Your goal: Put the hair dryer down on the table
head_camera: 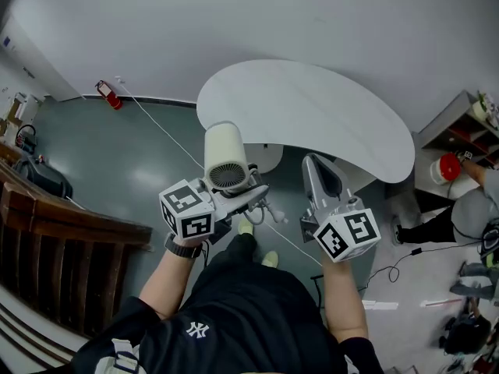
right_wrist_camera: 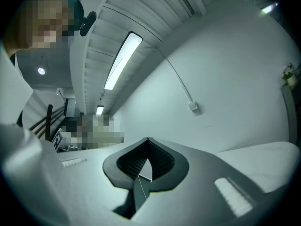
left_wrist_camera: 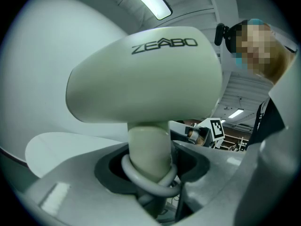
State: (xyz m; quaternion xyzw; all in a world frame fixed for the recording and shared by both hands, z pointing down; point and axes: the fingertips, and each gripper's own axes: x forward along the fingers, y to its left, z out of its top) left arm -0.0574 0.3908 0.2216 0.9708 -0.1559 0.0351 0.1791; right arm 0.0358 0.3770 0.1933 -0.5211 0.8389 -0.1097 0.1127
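Left gripper: jaws clamped on the handle of the hair dryer, with a loop of grey cord lying round the handle at the jaws. The dryer is carried in the air, barrel uppermost, its rear grille towards the head camera. Right gripper: jaws pressed together, nothing between them. Beyond both, the white table; the dryer shows against its near left edge, not resting on it. Farther left, a red fire extinguisher lies by the wall.

White wall, grey-green floor, wooden railing left, shelf right, ceiling strip light.
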